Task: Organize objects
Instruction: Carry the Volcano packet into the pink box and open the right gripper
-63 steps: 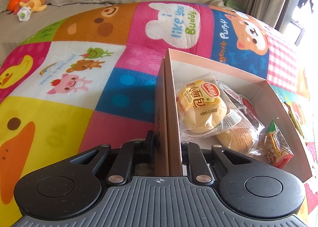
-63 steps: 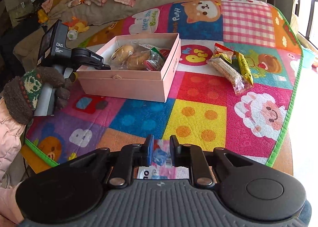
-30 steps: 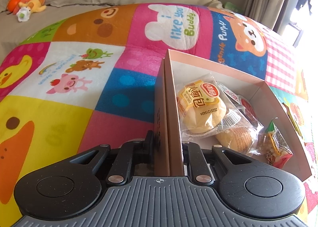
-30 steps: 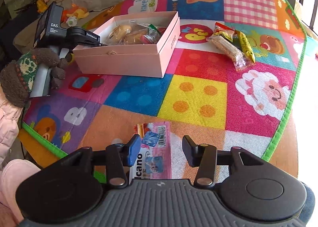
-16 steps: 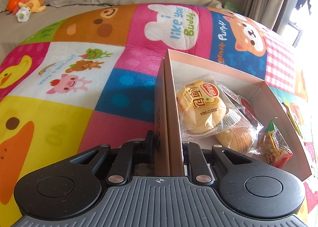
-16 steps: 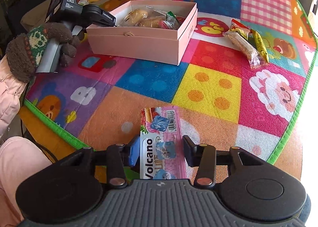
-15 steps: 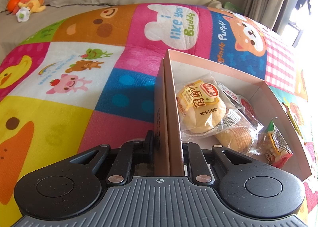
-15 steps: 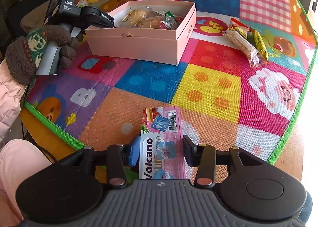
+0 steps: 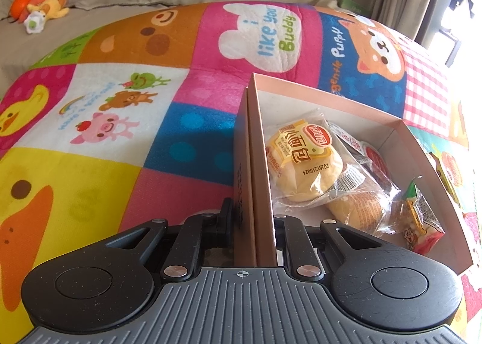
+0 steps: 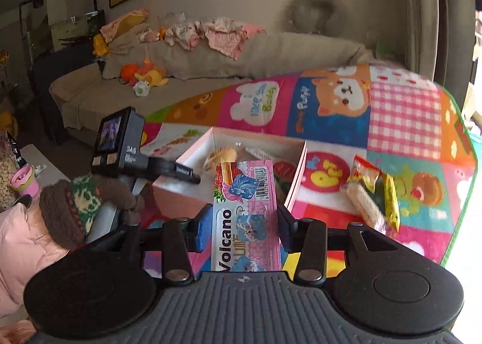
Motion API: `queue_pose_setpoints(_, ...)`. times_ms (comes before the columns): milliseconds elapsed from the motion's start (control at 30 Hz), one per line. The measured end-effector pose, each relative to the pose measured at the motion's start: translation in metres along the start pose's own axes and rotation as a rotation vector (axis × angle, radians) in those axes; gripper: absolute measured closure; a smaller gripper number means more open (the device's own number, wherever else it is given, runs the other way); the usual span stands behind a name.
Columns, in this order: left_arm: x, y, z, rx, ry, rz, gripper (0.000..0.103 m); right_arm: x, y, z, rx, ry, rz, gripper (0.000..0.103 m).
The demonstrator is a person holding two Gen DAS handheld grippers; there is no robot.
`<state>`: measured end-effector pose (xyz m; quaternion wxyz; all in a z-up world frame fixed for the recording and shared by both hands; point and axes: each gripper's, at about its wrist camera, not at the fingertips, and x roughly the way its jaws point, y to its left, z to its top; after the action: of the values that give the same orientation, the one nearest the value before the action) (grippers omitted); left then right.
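Observation:
A pink cardboard box [image 9: 331, 103] lies open on the colourful play mat. It holds a wrapped bun [image 9: 304, 160], a second bun and small snack packets. My left gripper [image 9: 254, 217] is shut on the box's near left wall. My right gripper [image 10: 244, 223] is shut on a pink Volcano snack pack [image 10: 244, 214] and holds it in the air in front of the box [image 10: 256, 145]. The left gripper [image 10: 180, 172] also shows in the right wrist view, at the box's left end.
Two long snack packets [image 10: 373, 193] lie on the mat [image 10: 403, 121] right of the box. A beige sofa [image 10: 211, 67] with plush toys and clothes stands behind. The mat's green edge [image 10: 461, 193] runs along the right.
My right gripper has closed on the Volcano pack, lifted it off the mat and moved it towards the box. My left gripper has kept its hold on the box wall.

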<state>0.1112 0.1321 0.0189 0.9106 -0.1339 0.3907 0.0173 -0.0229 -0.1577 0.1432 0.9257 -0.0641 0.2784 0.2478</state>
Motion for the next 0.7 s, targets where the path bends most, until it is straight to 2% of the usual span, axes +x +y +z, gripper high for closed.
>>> queue_pose_setpoints(133,0.000,0.002,0.001,-0.012,0.005,-0.008,0.086,0.026,0.017,0.038,-0.162,-0.133,-0.028,0.059)
queue_pose_setpoints(200,0.000,0.003,0.001,-0.014,0.006,-0.013,0.086,0.045,0.020,0.050,-0.210,-0.130,0.018,0.057)
queue_pose_setpoints(233,0.000,0.003,0.001,-0.016,0.006,-0.015,0.086,0.054,0.019,0.053,-0.197,-0.118,0.035,0.046)
queue_pose_setpoints(300,0.000,0.004,0.000,-0.018,0.006,-0.019,0.086,0.066,0.012,0.057,-0.139,-0.078,0.056,0.036)
queue_pose_setpoints(367,0.000,0.003,0.001,-0.014,0.005,-0.015,0.086,0.067,-0.001,0.053,-0.077,-0.066,0.079,0.034)
queue_pose_setpoints(400,0.000,0.003,0.001,-0.013,0.004,-0.012,0.086,0.066,-0.008,0.050,-0.050,-0.063,0.073,0.029)
queue_pose_setpoints(500,-0.001,0.002,0.000,-0.018,-0.002,-0.012,0.086,0.062,-0.033,0.032,0.007,-0.037,0.019,0.025)
queue_pose_setpoints(700,-0.001,0.001,-0.001,-0.014,-0.007,-0.006,0.086,0.061,-0.082,-0.020,0.084,0.065,-0.157,0.020)
